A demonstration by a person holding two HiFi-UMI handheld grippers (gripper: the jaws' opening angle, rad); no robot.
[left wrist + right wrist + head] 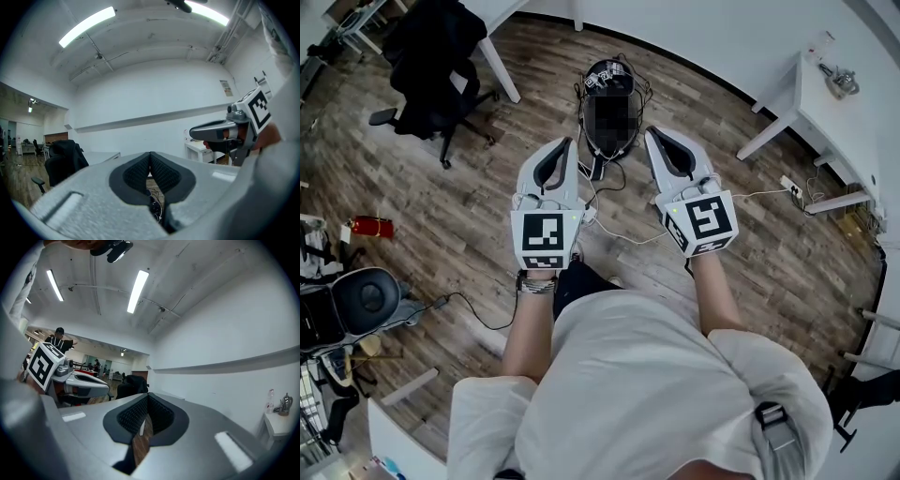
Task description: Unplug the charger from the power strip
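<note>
I hold both grippers level, side by side, high above the wooden floor. My left gripper [566, 142] [150, 154] is shut, its ribbed pads meeting at the tip with nothing between them. My right gripper [651, 132] [148, 397] is shut and empty too. On the floor a white cable [630, 239] runs from beneath the grippers to a small white power strip [791, 186] by the right table's leg. I cannot make out a charger on it at this size. Each gripper view shows the other gripper alongside and none of the strip.
A black round device with wires [609, 80] lies on the floor ahead of the grippers. An office chair draped with a dark jacket [431, 56] stands at the far left. White tables [825, 94] stand at the right. A red object [370, 226] lies at the left.
</note>
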